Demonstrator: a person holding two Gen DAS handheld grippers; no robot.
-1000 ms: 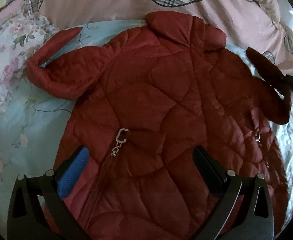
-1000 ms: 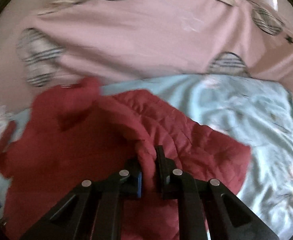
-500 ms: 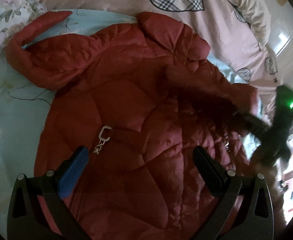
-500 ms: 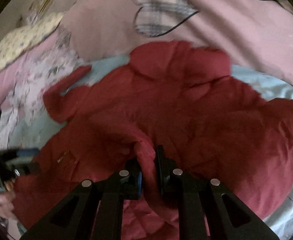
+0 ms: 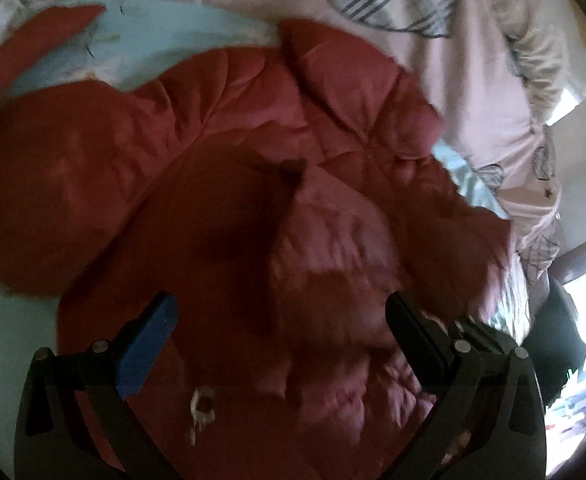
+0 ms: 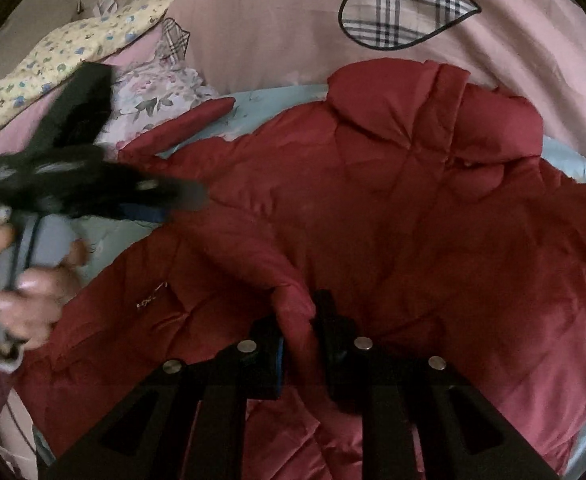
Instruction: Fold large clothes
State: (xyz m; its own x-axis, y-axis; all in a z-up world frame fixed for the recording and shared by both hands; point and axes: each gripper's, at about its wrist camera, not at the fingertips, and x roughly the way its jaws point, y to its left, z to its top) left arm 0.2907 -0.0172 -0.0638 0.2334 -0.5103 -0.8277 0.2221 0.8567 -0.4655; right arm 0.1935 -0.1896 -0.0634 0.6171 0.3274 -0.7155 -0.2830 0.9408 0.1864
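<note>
The right gripper (image 6: 299, 340) pinches a fold of the red jacket (image 6: 393, 220) at bottom center. The left gripper (image 5: 281, 320) is wide open, holding nothing. Only the right view shows the hand (image 6: 25, 296), at the left edge.

Black tool (image 6: 299, 336); blue pad; silver screws; bare-skinned hand (image 6: 33, 300).

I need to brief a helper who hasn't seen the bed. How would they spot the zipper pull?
Find the red quilted jacket spread over the light blue sheet. On its front, near the left gripper, a small silver zipper pull is the only metal on the red fabric.
</note>
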